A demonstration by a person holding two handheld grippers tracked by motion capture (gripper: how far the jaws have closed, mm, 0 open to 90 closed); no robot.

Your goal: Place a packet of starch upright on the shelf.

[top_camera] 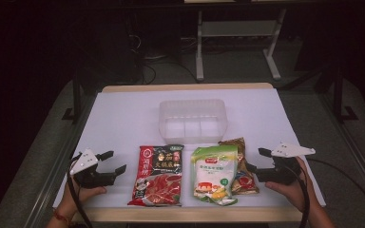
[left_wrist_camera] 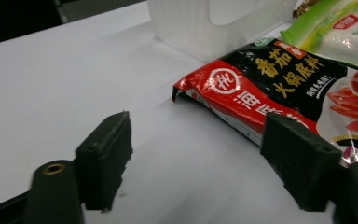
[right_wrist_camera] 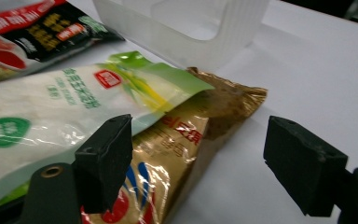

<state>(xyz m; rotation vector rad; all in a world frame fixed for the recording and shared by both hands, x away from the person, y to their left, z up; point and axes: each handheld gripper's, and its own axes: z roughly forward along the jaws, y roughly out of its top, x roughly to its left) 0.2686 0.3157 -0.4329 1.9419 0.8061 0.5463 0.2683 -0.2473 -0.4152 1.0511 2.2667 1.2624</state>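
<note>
Three food packets lie near the table's front edge. A red and black packet point(top_camera: 158, 175) point(left_wrist_camera: 279, 88) is on the left. A green and white packet point(top_camera: 215, 173) point(right_wrist_camera: 51, 112) partly covers a brown and gold packet point(top_camera: 241, 167) point(right_wrist_camera: 186, 140). Behind them stands a clear plastic tub point(top_camera: 193, 120) point(left_wrist_camera: 214, 23) point(right_wrist_camera: 191, 23). My left gripper point(top_camera: 112, 162) point(left_wrist_camera: 198, 163) is open just left of the red packet, with nothing between its jaws. My right gripper point(top_camera: 258, 160) point(right_wrist_camera: 200, 161) is open at the right edge of the brown packet, whose edge lies between the jaws, untouched.
The white table top point(top_camera: 123, 118) has bare room to the left, right and behind the tub. Dark floor, a table frame point(top_camera: 199, 42) and cables lie beyond the far edge. A person's hands point(top_camera: 294, 187) hold both grippers at the front edge.
</note>
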